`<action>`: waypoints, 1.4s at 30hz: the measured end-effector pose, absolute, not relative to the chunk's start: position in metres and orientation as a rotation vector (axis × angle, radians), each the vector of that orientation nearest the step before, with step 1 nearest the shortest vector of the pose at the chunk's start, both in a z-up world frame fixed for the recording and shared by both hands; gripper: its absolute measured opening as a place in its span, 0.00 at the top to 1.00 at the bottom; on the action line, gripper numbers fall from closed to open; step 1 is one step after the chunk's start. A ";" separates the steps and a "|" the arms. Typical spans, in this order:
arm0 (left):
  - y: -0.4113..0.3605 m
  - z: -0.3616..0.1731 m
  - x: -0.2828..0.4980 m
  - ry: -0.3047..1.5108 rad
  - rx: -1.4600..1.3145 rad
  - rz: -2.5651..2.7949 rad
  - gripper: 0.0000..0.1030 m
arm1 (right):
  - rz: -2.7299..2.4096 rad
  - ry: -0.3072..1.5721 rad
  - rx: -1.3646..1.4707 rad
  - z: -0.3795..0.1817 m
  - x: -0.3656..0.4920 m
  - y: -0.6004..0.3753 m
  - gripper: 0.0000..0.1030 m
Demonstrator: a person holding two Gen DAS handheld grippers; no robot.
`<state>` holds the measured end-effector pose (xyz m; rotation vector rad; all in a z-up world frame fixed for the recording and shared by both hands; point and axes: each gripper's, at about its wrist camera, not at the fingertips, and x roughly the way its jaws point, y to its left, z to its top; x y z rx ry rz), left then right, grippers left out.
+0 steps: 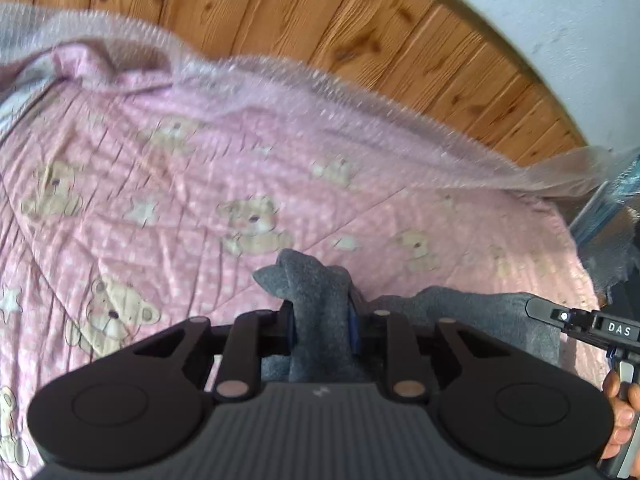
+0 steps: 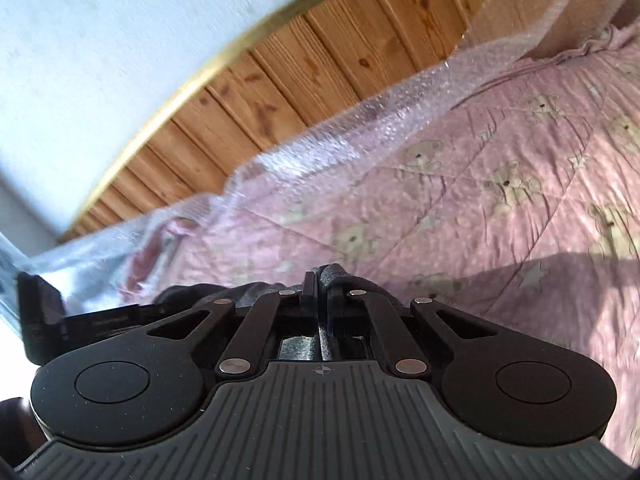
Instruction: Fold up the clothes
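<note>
Over pink quilt (image 1: 240,152), both claws clamped on grey garment (image 1: 320,300)

Both wrist cams low, close, share quilt (image 1: 280,152)

Ahead of me lies a bed under a pink quilt (image 1: 248,168) printed with teddy bears and pale stars, its stitching running in diagonal lines. A strip of clear bubble wrap (image 1: 360,100) runs along the quilt's far edge. Behind it rises knotty wooden panelling (image 1: 320,20) in warm orange-brown vertical boards, capped by a thin trim, with a pale bluish-white wall (image 2: 100,40) above. Bright light falls across the quilt, leaving a broad shadow (image 2: 540,288) on its near side.
</note>
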<state>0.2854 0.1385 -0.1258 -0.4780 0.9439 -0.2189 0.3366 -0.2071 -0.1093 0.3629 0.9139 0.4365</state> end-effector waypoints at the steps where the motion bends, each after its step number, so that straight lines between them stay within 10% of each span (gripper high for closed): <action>1: 0.143 -0.131 0.289 0.961 -0.484 -0.205 0.70 | 0.406 0.943 0.332 -0.118 0.341 -0.205 0.66; 8: 0.190 -0.108 0.211 0.895 -0.672 -0.147 0.39 | 0.298 0.791 0.669 -0.134 0.229 -0.279 0.33; 22: 0.117 -0.155 0.152 0.968 -0.186 -0.352 0.37 | 0.507 0.874 0.014 -0.172 0.162 -0.218 0.42; 27: 0.108 -0.164 0.163 0.996 -0.042 -0.364 0.83 | 0.506 0.906 -0.053 -0.167 0.169 -0.220 0.78; 36: 0.124 -0.162 0.160 1.021 -0.074 -0.367 0.86 | 0.417 0.947 -0.104 -0.157 0.161 -0.226 1.00; 42: 0.142 -0.150 0.144 1.041 -0.105 -0.406 0.82 | 0.348 0.912 0.065 -0.128 0.147 -0.245 0.90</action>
